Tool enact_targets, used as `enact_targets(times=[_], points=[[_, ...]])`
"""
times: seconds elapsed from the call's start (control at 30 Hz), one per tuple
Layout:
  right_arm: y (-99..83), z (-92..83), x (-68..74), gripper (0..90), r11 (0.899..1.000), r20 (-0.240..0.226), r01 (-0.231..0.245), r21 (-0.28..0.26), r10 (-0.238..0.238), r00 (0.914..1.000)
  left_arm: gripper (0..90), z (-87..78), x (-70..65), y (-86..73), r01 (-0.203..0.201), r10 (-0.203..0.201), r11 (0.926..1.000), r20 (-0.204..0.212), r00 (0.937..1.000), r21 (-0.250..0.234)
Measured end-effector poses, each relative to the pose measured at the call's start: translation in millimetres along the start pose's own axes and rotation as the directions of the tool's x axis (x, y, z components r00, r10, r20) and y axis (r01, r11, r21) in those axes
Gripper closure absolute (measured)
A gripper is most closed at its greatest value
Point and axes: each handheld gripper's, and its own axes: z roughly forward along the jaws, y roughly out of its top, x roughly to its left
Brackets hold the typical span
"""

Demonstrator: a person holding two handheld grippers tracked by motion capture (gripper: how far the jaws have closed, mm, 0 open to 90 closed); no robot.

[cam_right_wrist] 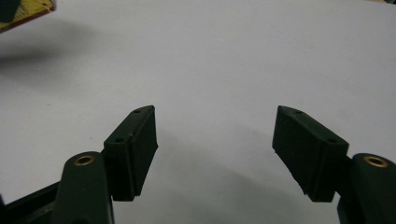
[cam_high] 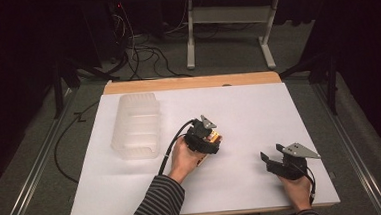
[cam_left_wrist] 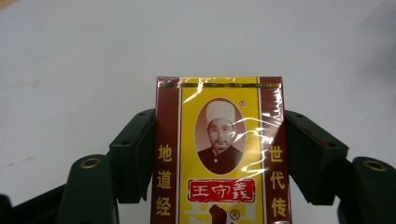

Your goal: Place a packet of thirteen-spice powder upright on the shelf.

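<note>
A yellow and dark red box point(cam_left_wrist: 219, 154) wrapped in clear film, printed with a portrait and Chinese characters, sits between the jaws of my left gripper point(cam_left_wrist: 219, 149). Both pads press on its long sides, so the gripper is shut on it. From above, the left gripper point(cam_high: 211, 136) hovers near the middle of the white table point(cam_high: 248, 109) with the box point(cam_high: 214, 135) peeking out orange beneath it. My right gripper point(cam_high: 272, 158) rests at the front right, jaws wide apart. In its own view the right gripper point(cam_right_wrist: 215, 140) holds nothing, and a corner of the box point(cam_right_wrist: 28, 11) shows at top left.
A translucent plastic bin point(cam_high: 135, 125) stands at the back left of the table. Beyond the far wooden edge point(cam_high: 192, 82) are cables on the floor and a grey desk frame point(cam_high: 228, 25). A striped sleeve point(cam_high: 157, 204) enters from the bottom.
</note>
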Motion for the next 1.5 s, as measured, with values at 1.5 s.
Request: enact_targets(times=[1.5], points=[[0.2,0.7,-0.3,31.1,1.0,-0.004,0.0,0.007,0.0,1.0,32.7,-61.2,20.4,45.0,0.096,-0.079,0.9818,0.107,0.9912,-0.164]])
